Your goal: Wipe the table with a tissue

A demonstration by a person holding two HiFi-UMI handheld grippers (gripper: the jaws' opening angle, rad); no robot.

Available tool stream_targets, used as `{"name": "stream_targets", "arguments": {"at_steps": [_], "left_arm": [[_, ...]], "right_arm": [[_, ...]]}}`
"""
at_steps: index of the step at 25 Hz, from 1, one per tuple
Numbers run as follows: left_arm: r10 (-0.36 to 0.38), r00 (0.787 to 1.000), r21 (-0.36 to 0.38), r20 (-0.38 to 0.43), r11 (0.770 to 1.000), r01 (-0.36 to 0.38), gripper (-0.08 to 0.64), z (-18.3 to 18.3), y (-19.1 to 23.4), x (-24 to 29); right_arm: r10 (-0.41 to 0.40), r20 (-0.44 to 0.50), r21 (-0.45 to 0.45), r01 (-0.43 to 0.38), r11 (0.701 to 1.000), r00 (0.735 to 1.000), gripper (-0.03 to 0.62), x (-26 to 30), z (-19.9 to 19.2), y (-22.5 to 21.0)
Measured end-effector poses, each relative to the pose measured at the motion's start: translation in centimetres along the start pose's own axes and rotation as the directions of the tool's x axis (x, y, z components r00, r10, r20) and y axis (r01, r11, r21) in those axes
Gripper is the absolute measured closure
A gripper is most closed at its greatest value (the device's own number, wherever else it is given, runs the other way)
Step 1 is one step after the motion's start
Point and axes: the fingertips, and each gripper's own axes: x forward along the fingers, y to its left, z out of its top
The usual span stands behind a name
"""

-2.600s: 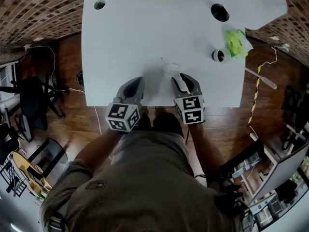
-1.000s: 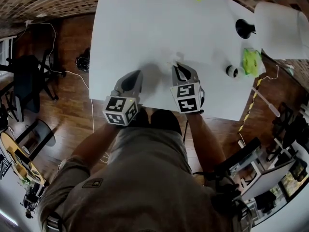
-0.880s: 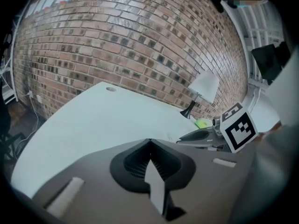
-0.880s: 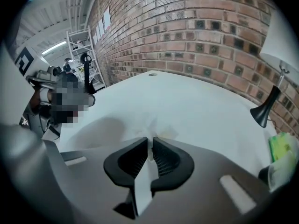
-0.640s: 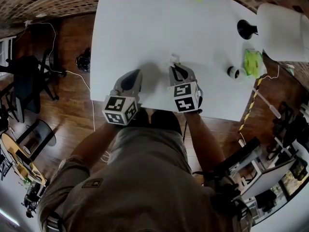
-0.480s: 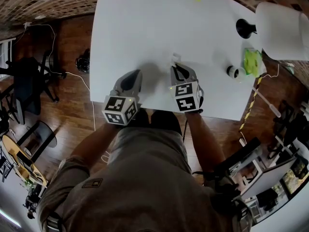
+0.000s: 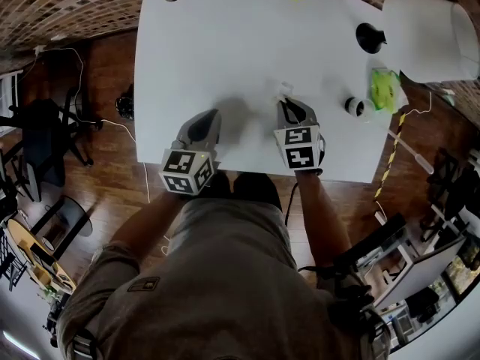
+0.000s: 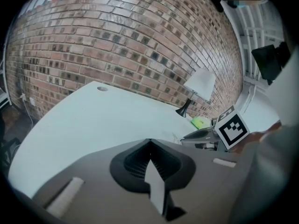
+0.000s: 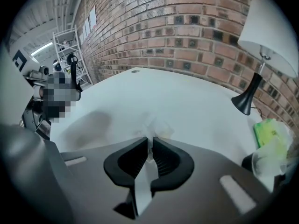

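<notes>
The big white counter (image 7: 225,51) fills most of the head view. A white lamp (image 7: 431,25) stands at its far right corner, partly cut off by the picture's edge. The left tool (image 7: 212,117) hangs over the near edge, jaws pressed together on nothing, likely just waiting. The right tool (image 7: 289,102) tips down and pinches the tissue (image 9: 154,124) low on the counter, probably to rub the top. The tissue is white on white, so its shape is hard to see. A small green pack (image 7: 384,88) lies by the lamp.
</notes>
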Motion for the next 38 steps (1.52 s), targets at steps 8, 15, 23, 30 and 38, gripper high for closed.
{"name": "stream_targets", "arguments": {"at_steps": [8, 15, 23, 30, 38], "left_arm": [[-0.008, 1.0, 0.014, 0.001, 1.0, 0.008, 0.558, 0.3, -0.7, 0.4], [0.011, 1.0, 0.011, 0.015, 1.0, -0.011, 0.558, 0.7, 0.2, -0.6], [0.04, 0.999, -0.001, 0.025, 0.999, -0.04, 0.558, 0.7, 1.9, -2.1], [0.014, 1.0, 0.015, 0.025, 1.0, -0.014, 0.558, 0.9, 1.1, -1.9], [-0.052, 0.999, 0.06, 0.004, 0.997, 0.052, 0.558, 0.5, -2.1, -0.6]], "right_arm": [[-0.059, -0.015, 0.049, 0.06, 0.997, 0.998, 0.546, -0.8, -1.4, -2.8], [-0.031, -0.006, 0.025, 0.031, 0.999, 0.999, 0.546, 0.4, 0.1, -0.9], [0.106, 0.006, -0.08, -0.105, 0.991, 0.994, 0.546, 1.8, 1.7, 6.9], [0.121, -0.009, -0.078, -0.121, 0.99, 0.993, 0.546, 1.0, 0.6, 7.5], [0.048, -0.03, -0.01, -0.048, 0.999, 0.998, 0.546, -1.5, -3.4, 3.9]]}}
